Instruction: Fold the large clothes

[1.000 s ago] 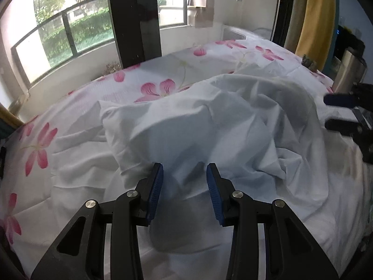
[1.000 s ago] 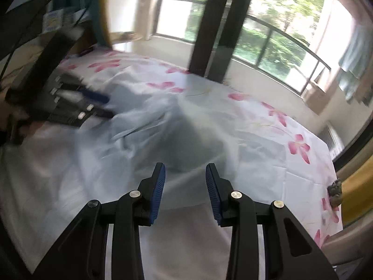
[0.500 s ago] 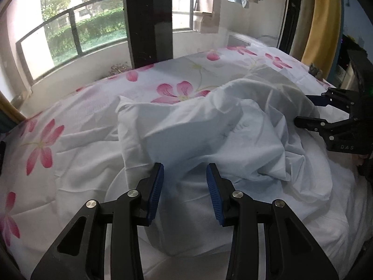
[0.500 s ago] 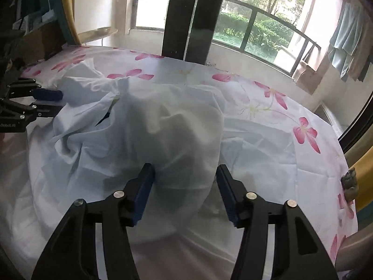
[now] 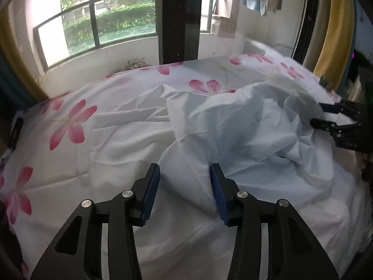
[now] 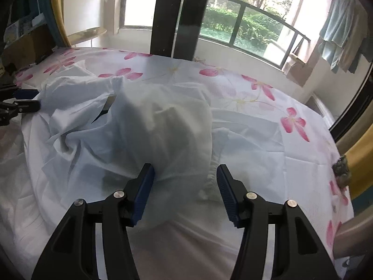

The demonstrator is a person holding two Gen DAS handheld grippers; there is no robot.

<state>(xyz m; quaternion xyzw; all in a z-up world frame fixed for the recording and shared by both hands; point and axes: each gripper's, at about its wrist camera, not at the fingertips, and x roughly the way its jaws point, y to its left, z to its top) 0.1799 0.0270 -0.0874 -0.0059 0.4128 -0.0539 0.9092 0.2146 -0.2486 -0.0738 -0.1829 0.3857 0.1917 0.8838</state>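
A large pale blue garment [image 5: 251, 135] lies crumpled in a heap on the bed; it also shows in the right wrist view [image 6: 144, 126]. My left gripper [image 5: 185, 193] is open just above the garment's near edge, holding nothing. My right gripper [image 6: 185, 191] is open wide, its jaws on either side of a raised fold of the garment, not closed on it. Each gripper shows in the other's view, the right one [image 5: 326, 116] at the garment's right side, the left one [image 6: 25, 100] at its left side.
The bed carries a white cover with pink flowers [image 5: 70, 126]. A window with a black pillar [image 5: 179, 18] stands behind it. Yellow curtains [image 5: 335, 28] hang at the sides. Clothes [image 6: 338, 37] hang outside. A shelf [image 6: 25, 37] stands by the bed.
Both grippers have drawn closer to the garment. The right gripper's jaws have opened wider around a raised fold. The garment heap has sunk and shifted right in the left wrist view.
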